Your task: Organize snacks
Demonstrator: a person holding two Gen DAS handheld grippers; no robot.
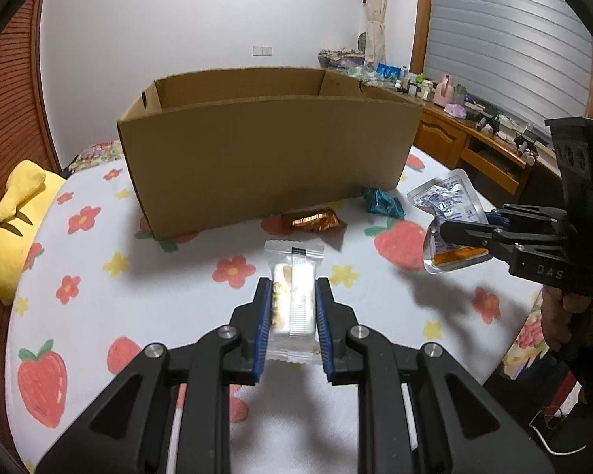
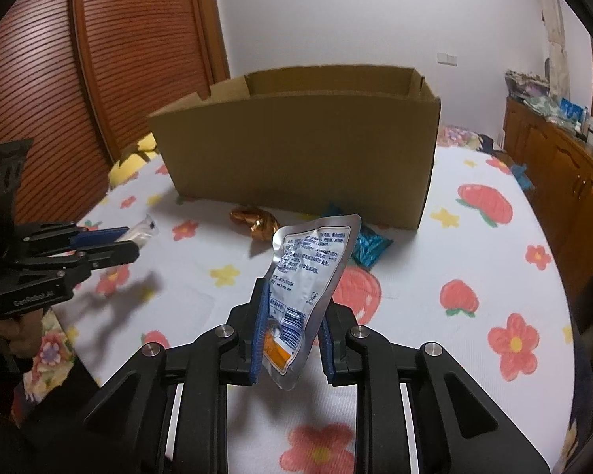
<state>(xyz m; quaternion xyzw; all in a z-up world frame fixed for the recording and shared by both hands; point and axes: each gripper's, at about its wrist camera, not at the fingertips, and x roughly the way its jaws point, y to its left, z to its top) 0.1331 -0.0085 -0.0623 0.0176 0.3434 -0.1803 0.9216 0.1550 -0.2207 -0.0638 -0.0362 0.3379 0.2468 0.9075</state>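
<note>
My left gripper (image 1: 293, 288) is shut on a clear-wrapped white snack bar (image 1: 294, 280), held above the flowered bed cover. My right gripper (image 2: 292, 296) is shut on a crumpled silver pouch (image 2: 308, 276) with an orange corner; the pouch also shows in the left wrist view (image 1: 448, 217), as does the right gripper (image 1: 446, 233). The left gripper (image 2: 134, 243) shows at the left of the right wrist view. An open cardboard box (image 1: 265, 150) stands ahead, also in the right wrist view (image 2: 304, 146). A copper-foil snack (image 1: 314, 219) and a blue-wrapped snack (image 1: 381, 201) lie at its base.
A yellow plush toy (image 1: 16, 229) lies at the left edge of the bed. A wooden cabinet (image 1: 474, 138) crowded with small items runs along the right. A wooden slatted wall (image 2: 39, 98) stands behind the bed on the left.
</note>
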